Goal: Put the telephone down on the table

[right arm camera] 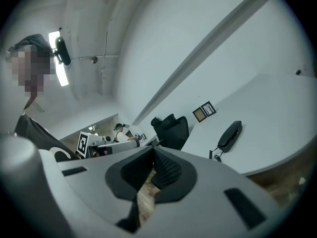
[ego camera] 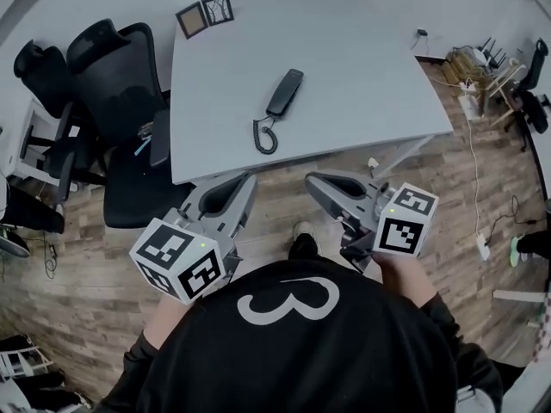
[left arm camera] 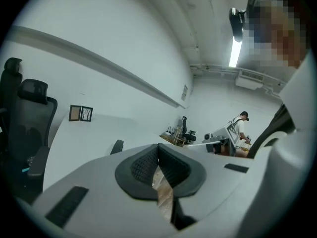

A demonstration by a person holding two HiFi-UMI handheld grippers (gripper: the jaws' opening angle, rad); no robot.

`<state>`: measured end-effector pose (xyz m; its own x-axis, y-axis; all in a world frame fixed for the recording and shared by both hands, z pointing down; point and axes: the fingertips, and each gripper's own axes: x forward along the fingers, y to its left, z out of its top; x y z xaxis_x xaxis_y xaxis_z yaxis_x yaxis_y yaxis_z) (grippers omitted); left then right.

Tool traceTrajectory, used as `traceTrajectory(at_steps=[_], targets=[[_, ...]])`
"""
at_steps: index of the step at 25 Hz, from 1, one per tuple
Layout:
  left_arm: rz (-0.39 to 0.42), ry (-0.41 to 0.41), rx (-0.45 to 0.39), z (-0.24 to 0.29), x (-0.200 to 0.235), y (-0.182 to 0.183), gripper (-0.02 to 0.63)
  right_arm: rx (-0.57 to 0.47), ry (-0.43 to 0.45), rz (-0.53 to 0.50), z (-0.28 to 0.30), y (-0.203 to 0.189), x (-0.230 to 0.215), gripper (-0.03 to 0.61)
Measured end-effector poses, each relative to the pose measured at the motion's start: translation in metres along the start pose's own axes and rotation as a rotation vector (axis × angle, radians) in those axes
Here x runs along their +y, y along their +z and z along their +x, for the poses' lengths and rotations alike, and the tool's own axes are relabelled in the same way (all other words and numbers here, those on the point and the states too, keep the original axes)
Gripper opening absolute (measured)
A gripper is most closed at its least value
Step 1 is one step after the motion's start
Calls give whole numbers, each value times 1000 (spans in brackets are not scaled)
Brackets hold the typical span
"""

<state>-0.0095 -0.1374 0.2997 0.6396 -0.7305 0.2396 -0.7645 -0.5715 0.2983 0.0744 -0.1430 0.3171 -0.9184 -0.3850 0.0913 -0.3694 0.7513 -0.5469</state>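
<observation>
A white table [ego camera: 362, 41] stands on a wood floor [ego camera: 77, 274], with black chairs [ego camera: 120, 67] crowding its left side. The telephone [ego camera: 284, 93] lies near the front edge, two picture frames [ego camera: 205, 15] at the far corner. The left gripper [ego camera: 250, 177] and the right gripper [ego camera: 312, 179] hang short of the table, jaws pressed together, empty.

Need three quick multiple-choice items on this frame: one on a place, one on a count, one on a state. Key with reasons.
1. Where is the telephone?
A. on the table
B. on a chair
C. in a gripper

2. How many picture frames are at the table's far corner?
A. one
B. two
C. four

3. How do the left gripper's jaws stand?
A. wide apart
B. shut on the cord
C. shut on nothing

Key: 1 A, it lies flat on the grey table, away from both grippers. 2 B, two small frames sit side by side. 3 C, the pads meet with nothing between them.
</observation>
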Motion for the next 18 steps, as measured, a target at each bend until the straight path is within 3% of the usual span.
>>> traceTrajectory(at_steps=[5,11,18], targets=[[-8,-72,16,-28,-25,-19,12,-8,21,4,-7,-17,34,9],[-37,-102,16,-40,-33,-38,12,-2,-2,19,-12,-36,46,9],[-20,-33,31,-47,-24,-44,12,13,-21,24,-12,-46,49,9]])
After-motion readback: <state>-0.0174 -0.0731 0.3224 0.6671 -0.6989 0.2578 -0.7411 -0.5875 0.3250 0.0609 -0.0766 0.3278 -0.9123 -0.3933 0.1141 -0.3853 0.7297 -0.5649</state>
